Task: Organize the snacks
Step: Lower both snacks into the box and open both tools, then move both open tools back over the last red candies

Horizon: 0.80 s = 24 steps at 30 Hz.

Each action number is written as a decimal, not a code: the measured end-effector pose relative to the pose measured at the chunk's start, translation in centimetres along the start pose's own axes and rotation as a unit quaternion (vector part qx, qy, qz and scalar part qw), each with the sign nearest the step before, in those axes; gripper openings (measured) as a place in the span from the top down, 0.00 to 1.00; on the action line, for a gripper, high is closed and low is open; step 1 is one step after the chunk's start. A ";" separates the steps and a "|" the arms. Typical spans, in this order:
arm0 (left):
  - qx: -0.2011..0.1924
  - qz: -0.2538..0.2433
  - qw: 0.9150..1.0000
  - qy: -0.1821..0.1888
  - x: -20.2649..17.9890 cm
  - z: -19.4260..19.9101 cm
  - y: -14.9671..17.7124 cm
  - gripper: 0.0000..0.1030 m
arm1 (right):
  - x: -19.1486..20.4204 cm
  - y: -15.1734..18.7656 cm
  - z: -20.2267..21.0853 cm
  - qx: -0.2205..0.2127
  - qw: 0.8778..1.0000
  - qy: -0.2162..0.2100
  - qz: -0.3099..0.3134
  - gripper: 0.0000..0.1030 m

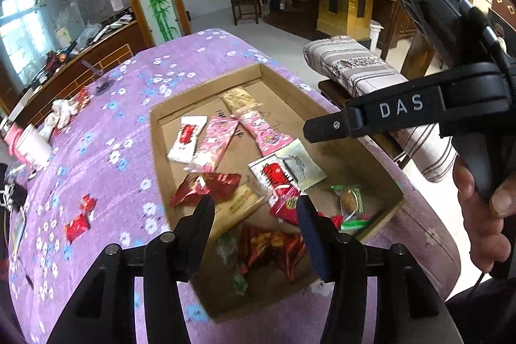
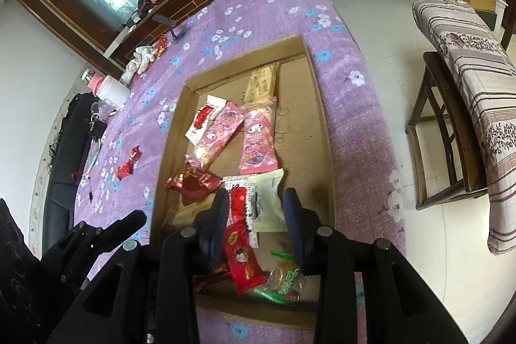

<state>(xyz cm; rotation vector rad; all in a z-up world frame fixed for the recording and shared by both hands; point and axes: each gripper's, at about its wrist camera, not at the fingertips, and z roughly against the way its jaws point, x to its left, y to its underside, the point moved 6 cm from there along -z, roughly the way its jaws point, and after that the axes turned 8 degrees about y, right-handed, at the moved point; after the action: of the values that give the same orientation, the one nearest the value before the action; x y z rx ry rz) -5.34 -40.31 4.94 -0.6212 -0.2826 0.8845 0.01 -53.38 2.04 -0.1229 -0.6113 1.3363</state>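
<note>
A: Where are the snacks?
B: Most lie in the flat box (image 1: 206, 305) on the purple cloth (image 1: 106, 157). Two pink packs (image 2: 258, 134) sit in the middle. A white and red pack (image 1: 187, 139) lies just left of them, and a tan pack (image 2: 261, 83) lies at the far end.
A: And near us?
B: A dark red pack (image 1: 206, 187), a pale pack (image 2: 269, 202), a long red pack (image 2: 240, 260) and a clear pack with green ends (image 2: 283, 279).
A: Is anything outside the box?
B: Yes. Two small red sweets (image 1: 77, 223) lie on the cloth to the left.
A: What about the left gripper (image 1: 254, 215)?
B: It hangs over the near end of the box. Its jaws stand apart and hold nothing.
A: And the right gripper (image 2: 256, 211)?
B: It hangs over the box too, with a smaller gap. The long red pack shows in that gap, but I think it lies below, not pinched. A hand (image 1: 483, 208) holds its grip.
</note>
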 end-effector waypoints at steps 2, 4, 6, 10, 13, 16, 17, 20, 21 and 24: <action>0.002 0.009 1.000 -0.006 0.4 0.8 0.6 0.46 | 0.7 0.3 0.3 0.001 1.000 -0.010 0.003 0.67; 0.002 0.023 1.000 -0.016 1.0 1.7 1.4 0.46 | 1.4 0.5 0.3 0.004 1.000 -0.020 0.006 0.67; 0.002 0.040 0.999 -0.024 2.0 2.5 2.3 0.46 | 2.5 0.9 0.2 0.009 0.999 -0.031 0.015 0.67; 0.003 0.067 0.997 -0.035 4.6 4.0 3.7 0.46 | 4.4 1.2 0.2 0.011 0.999 -0.043 0.024 0.67; -0.007 0.082 0.996 -0.035 7.1 5.1 4.4 0.45 | 5.9 1.2 0.9 -0.004 0.998 -0.050 0.026 0.67; -0.004 0.092 0.995 -0.035 10.3 5.6 5.1 0.45 | 7.2 1.3 1.1 -0.018 0.999 -0.045 0.021 0.67; -0.002 0.093 0.995 -0.035 11.5 5.8 5.3 0.45 | 7.5 1.4 1.0 -0.017 0.999 -0.046 0.017 0.67; 0.001 0.096 0.995 -0.032 14.6 6.5 5.8 0.45 | 9.1 2.0 0.5 -0.012 0.999 -0.035 0.014 0.67; 0.003 0.096 0.995 -0.028 16.0 6.8 6.0 0.44 | 9.5 2.1 0.4 -0.009 0.999 -0.035 0.012 0.67; 0.012 0.088 0.996 -0.019 19.5 7.3 6.5 0.39 | 10.9 2.4 0.2 -0.013 0.999 -0.032 0.007 0.67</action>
<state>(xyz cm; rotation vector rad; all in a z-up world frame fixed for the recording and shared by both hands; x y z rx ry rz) -1.02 -18.95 6.36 -0.6140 -0.2545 1.0681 -1.09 -42.68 4.89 -0.1064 -0.6827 1.3497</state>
